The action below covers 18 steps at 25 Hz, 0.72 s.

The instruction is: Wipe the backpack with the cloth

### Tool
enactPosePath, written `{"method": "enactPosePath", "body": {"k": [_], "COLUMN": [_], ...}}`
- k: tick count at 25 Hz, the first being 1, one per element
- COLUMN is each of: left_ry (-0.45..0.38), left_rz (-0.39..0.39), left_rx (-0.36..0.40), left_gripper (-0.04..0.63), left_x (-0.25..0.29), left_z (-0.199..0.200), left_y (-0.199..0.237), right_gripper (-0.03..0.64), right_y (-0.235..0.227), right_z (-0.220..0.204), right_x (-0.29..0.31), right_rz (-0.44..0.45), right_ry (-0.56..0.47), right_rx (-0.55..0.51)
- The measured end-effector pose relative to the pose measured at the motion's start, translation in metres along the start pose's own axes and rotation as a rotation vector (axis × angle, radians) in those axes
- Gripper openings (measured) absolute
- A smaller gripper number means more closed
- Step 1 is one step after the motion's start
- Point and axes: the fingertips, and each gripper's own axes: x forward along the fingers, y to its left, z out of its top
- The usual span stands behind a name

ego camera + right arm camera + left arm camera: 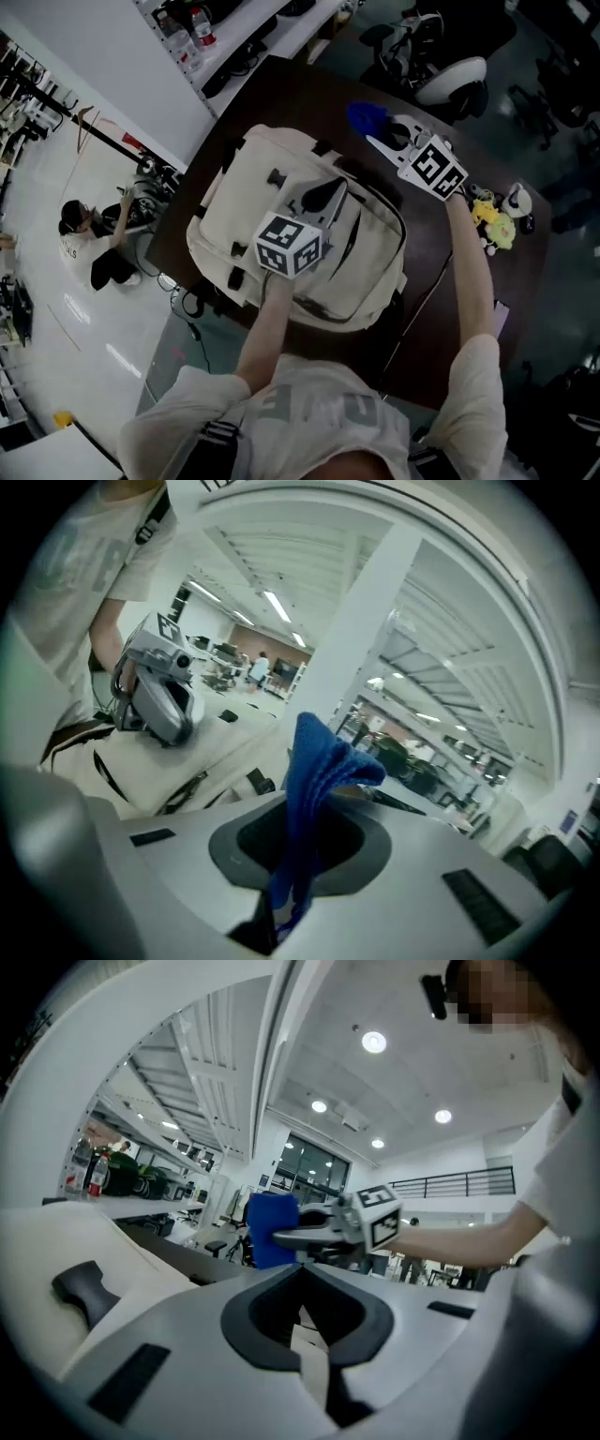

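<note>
- In the head view, the cream backpack lay flat on a dark table, filling most of its near half.
- The left gripper rested on top of the backpack near its middle, its marker cube towards the person.
- The right gripper was held beyond the backpack's far right corner, with the blue cloth bunched at its tip, above the table and apart from the bag.
- A yellow plush toy sat on the table's right edge, and a person crouched on the pale floor well off to the left.
- In the left gripper view, the left gripper had its jaws pressed together on a cream fold of the backpack, which spread out to the left.
- Ahead of it, the right gripper hung level with the cloth at its end.
- In the right gripper view, the right gripper pinched the cloth between its jaws, the free end standing up and folding over.
- The backpack lay beyond to the left, with the left gripper on it.
</note>
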Motion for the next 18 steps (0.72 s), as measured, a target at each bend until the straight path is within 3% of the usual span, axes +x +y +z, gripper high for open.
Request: {"method": "enactPosePath", "body": {"k": [3, 6, 9, 12, 16, 18], "left_ry": [-0.008, -0.011, 0.02, 0.053, 0.071, 0.068], "left_rz": [-0.058, -0.052, -0.021, -0.009, 0.001, 0.001], "left_rx": [-0.118, -0.19, -0.15, -0.122, -0.11, -0.103], "left_gripper": [0.003, 0.005, 0.005, 0.005, 0.005, 0.005], "left_x": [-0.001, 0.001, 0.007, 0.013, 0.014, 0.014], "left_z": [0.005, 0.008, 0.004, 0.0, -0.003, -0.003], "left_y": [0.005, 0.015, 0.017, 0.014, 0.013, 0.014], "right_gripper": [0.038, 0.038, 0.037, 0.038, 0.038, 0.037], "right_y": [-0.003, 0.009, 0.026, 0.043, 0.054, 0.06], "right_z": [-0.004, -0.015, -0.026, -0.027, -0.012, -0.006], "right_x": [0.064, 0.119, 0.158, 0.174, 0.19, 0.196], "right_rz": [0.205, 0.376, 0.505, 0.607, 0.666, 0.685], "right_ry": [-0.044, -0.048, -0.04, -0.077, -0.159, -0.166], "right_rx": [-0.041, -0.133, -0.222, -0.238, -0.211, -0.25]}}
